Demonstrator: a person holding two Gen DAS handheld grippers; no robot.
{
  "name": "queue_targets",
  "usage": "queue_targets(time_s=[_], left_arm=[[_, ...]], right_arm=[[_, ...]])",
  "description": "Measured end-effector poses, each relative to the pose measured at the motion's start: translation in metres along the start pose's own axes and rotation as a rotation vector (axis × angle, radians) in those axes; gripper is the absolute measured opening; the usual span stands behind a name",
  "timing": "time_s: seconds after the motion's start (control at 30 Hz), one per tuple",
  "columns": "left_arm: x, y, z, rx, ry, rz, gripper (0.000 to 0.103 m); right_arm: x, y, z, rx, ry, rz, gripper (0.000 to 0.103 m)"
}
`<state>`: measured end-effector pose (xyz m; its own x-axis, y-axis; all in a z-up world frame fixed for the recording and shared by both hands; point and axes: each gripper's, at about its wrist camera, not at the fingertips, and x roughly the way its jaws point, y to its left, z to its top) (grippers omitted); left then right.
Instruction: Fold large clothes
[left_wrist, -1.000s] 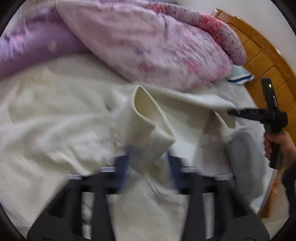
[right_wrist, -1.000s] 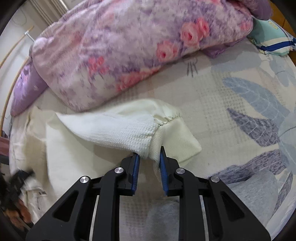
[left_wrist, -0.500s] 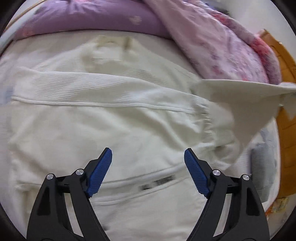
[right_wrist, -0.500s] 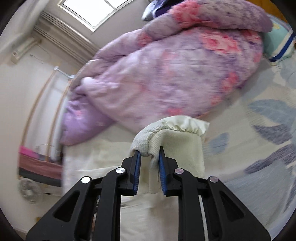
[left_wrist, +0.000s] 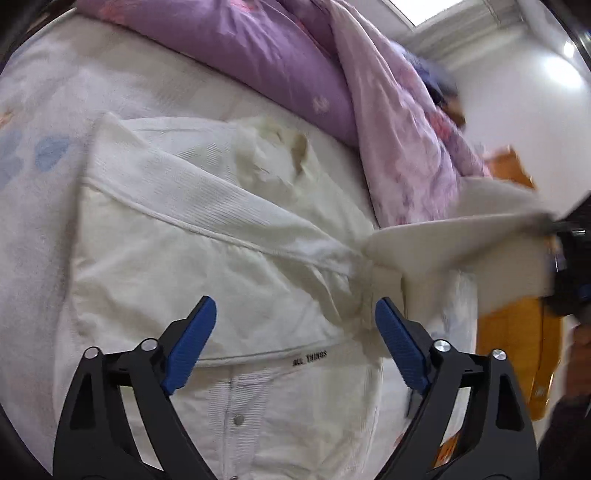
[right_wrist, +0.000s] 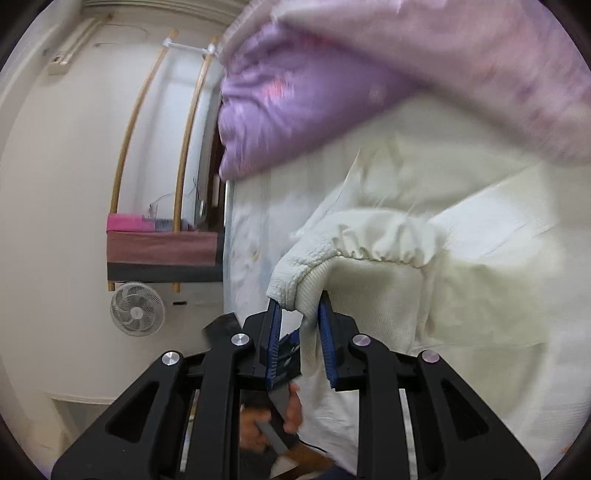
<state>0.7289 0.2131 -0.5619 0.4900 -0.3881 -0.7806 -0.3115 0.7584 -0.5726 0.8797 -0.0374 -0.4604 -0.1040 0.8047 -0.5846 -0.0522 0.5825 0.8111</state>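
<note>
Cream jacket (left_wrist: 207, 258) lies spread flat on the bed (left_wrist: 33, 206), collar at the far side toward the purple quilt (left_wrist: 295, 70), snap front facing up. One sleeve already lies folded across the chest. Right tool (right_wrist: 297, 314) is pinching the ribbed cuff (right_wrist: 295, 273) of the other sleeve (left_wrist: 454, 236), held up off the bed at the right, probably so it can be laid over the body without dragging. Left tool (left_wrist: 295, 332) hovers above the lower front with its fingers spread wide, gripping nothing, likely kept clear for the sleeve to come across. Fan (right_wrist: 137, 313) stands by the wall.
</note>
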Motion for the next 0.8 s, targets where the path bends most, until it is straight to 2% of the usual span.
queue_targets(time_s=[0.07,0.13,0.17,0.23,0.27,0.33,0.4,0.53,0.67,0.8], left_arm=[[-0.006,0.019,0.001,-0.045,-0.008,0.01,0.09],[-0.004,0.033,0.0,-0.072,-0.007,0.027,0.09],[0.0,0.041,-0.001,-0.08,0.0,0.041,0.09],[0.01,0.052,-0.004,-0.092,0.012,0.071,0.09],[0.02,0.06,-0.006,-0.113,0.024,0.094,0.09],[0.036,0.073,-0.01,-0.167,0.066,0.102,0.09],[0.05,0.079,-0.017,-0.23,0.084,0.066,0.09],[0.076,0.066,-0.033,-0.282,0.105,-0.024,0.09],[0.1,0.06,-0.042,-0.364,0.086,-0.077,0.09],[0.118,0.061,-0.042,-0.462,0.035,-0.071,0.09]], right_arm=[[0.067,-0.017,0.001,0.117,0.122,0.044,0.028],[0.1,-0.029,0.0,0.173,0.15,0.06,0.028],[0.112,-0.032,0.0,0.159,0.153,0.045,0.028],[0.115,-0.039,0.002,0.144,0.131,0.024,0.032],[0.113,-0.039,0.001,0.136,0.121,0.03,0.032],[0.095,-0.052,0.001,0.063,0.049,-0.069,0.042],[0.068,-0.073,0.003,0.019,-0.03,-0.212,0.045],[0.024,-0.129,-0.005,0.036,-0.143,-0.386,0.045],[-0.013,-0.195,-0.031,0.122,-0.225,-0.454,0.045],[-0.024,-0.235,-0.055,0.164,-0.239,-0.476,0.045]])
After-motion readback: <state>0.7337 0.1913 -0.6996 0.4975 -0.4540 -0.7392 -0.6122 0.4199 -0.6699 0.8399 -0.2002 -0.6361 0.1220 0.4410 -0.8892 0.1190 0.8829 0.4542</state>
